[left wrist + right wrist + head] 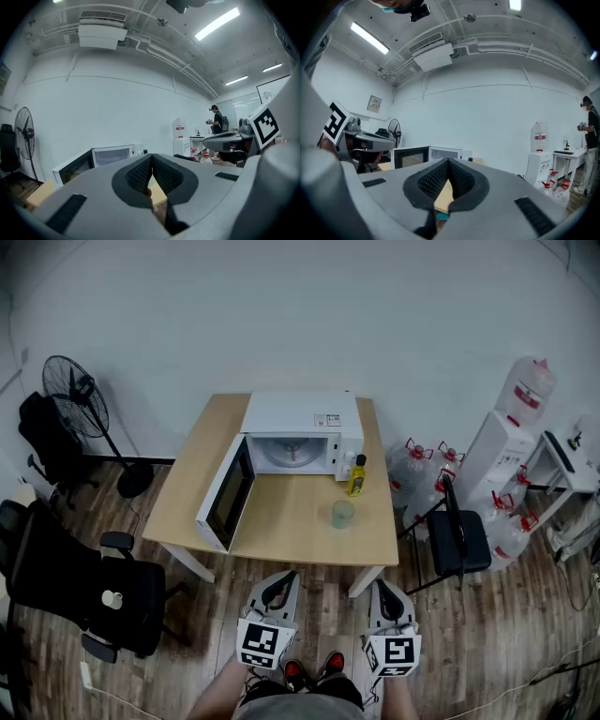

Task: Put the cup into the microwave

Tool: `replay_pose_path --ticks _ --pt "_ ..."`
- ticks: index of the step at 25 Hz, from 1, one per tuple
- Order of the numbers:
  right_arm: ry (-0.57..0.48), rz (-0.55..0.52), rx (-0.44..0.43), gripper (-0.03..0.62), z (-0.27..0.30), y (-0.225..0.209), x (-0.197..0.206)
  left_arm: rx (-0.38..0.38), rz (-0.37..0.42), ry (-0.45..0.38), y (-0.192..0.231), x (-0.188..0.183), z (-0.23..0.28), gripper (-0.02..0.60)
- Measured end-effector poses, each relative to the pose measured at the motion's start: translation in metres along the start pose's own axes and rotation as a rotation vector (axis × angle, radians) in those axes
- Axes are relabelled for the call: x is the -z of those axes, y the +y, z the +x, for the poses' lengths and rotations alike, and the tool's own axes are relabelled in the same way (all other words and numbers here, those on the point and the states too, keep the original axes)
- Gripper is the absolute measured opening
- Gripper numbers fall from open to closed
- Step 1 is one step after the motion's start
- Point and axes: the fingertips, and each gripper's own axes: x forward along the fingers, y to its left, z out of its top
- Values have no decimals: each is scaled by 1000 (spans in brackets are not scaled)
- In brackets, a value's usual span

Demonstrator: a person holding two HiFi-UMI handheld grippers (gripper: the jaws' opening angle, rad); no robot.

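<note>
A translucent green cup (pixel 342 513) stands upright on the wooden table (pixel 281 526), toward its front right. Behind it sits a white microwave (pixel 300 420) with its door (pixel 225 495) swung wide open to the left; the chamber with its turntable shows. My left gripper (pixel 280 581) and right gripper (pixel 383 588) hang side by side below the table's front edge, well short of the cup. Both are shut with nothing between their jaws. The left gripper (pixel 152 157) looks level at the microwave (pixel 110 154). The right gripper (pixel 448 162) looks along the table top; the cup is hidden there.
A yellow bottle (pixel 356 475) stands just right of the microwave, behind the cup. A black office chair (pixel 103 589) and a fan (pixel 80 395) are at the left. A black folding chair (pixel 459 540), water jugs (pixel 412 465) and a water dispenser (pixel 514 423) are at the right.
</note>
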Motion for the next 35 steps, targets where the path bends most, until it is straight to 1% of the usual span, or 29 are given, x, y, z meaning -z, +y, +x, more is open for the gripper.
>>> replay_pose_path --ticks 3,7,15,19,23,26,30,35 --pt "4 -1 8 16 2 1 -1 8 -6 -8 -1 -9 1 23" --pt "-2 -6 21 17 5 0 -2 13 -5 -8 -2 -10 3 23" --pt "-6 -18 10 17 19 0 -1 5 0 -15 4 -14 13 23" --pt "-11 -17 -5 17 38 -10 -1 -16 -1 4 11 -7 30 23" --pt "-7 -14 -28 17 69 -31 2 -41 -7 3 16 -11 62 23" --pt "-7 -16 -64 17 105 -50 3 -77 -21 14 27 -10 94 23" --pt "10 -27 -143 17 154 -71 4 -149 -47 37 39 -8 133 23" --pt "37 -31 -237 17 207 -89 15 -210 -87 71 47 -1 180 23"
